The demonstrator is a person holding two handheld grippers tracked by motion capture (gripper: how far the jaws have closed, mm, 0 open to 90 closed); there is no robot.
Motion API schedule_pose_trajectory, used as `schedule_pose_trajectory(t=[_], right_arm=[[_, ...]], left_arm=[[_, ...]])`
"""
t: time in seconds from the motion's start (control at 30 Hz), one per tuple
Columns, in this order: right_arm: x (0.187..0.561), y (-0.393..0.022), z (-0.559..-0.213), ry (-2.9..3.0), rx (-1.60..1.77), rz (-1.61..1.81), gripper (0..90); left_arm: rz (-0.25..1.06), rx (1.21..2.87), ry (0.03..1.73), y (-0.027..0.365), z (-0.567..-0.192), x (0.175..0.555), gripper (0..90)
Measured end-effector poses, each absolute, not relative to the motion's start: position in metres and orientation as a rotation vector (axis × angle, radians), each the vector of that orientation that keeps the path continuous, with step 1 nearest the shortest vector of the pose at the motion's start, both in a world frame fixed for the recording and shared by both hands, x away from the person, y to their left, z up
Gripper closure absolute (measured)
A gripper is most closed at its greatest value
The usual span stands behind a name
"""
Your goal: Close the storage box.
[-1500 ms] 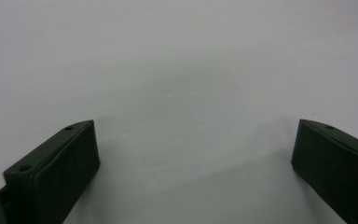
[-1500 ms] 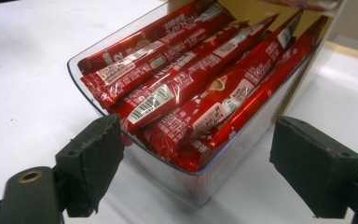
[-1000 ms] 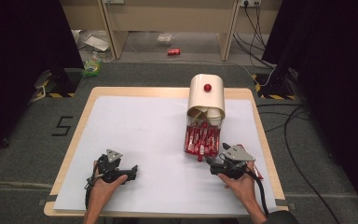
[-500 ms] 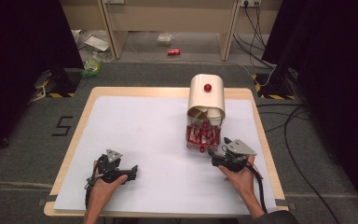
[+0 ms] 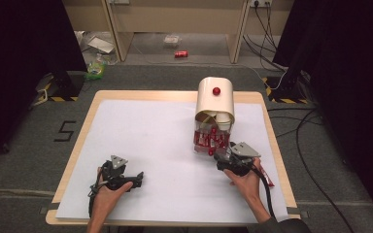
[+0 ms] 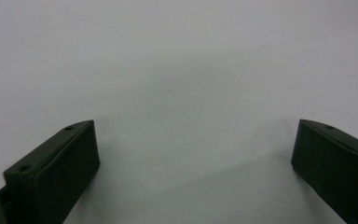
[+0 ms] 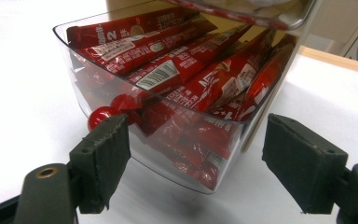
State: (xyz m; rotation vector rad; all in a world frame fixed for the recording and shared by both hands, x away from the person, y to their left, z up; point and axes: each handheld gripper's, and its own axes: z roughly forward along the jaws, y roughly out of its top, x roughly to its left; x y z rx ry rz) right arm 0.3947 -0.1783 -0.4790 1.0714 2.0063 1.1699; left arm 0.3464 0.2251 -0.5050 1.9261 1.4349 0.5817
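Note:
A cream dispenser [image 5: 215, 99] with a red knob [image 5: 216, 91] stands right of the table's middle. A clear tray [image 5: 211, 141] packed with red sachets [image 7: 168, 70] juts from its base. A red ball [image 7: 100, 116] shows at the tray's lower left in the right gripper view. My right gripper [image 5: 222, 158] points at the tray's front [image 7: 186, 154]. Its jaws have just been closing a little, but they stand apart on either side of the tray's corner and the pads do not press on it. My left gripper [image 5: 135, 178] rests open on the white sheet [image 6: 177, 56], nothing between its jaws.
A thin red strip, likely a sachet [image 5: 267, 178], lies on the sheet by my right hand, near the table's right edge [image 5: 276, 145]. Cables and a red can [image 5: 180, 54] lie on the floor beyond the table.
My right gripper has edged up and left, closer to the clear tray's front. The left gripper has stayed where it was.

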Motion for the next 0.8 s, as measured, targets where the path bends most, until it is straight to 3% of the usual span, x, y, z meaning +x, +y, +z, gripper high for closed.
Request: schedule_pose_trajectory(t=[0.8], right_arm=[[0.42,-0.176,-0.481,1.943,1.159,1.163,22.4]], left_arm=[[0.581,1.926,1.435,0.225,-0.505,0.346,0.0]])
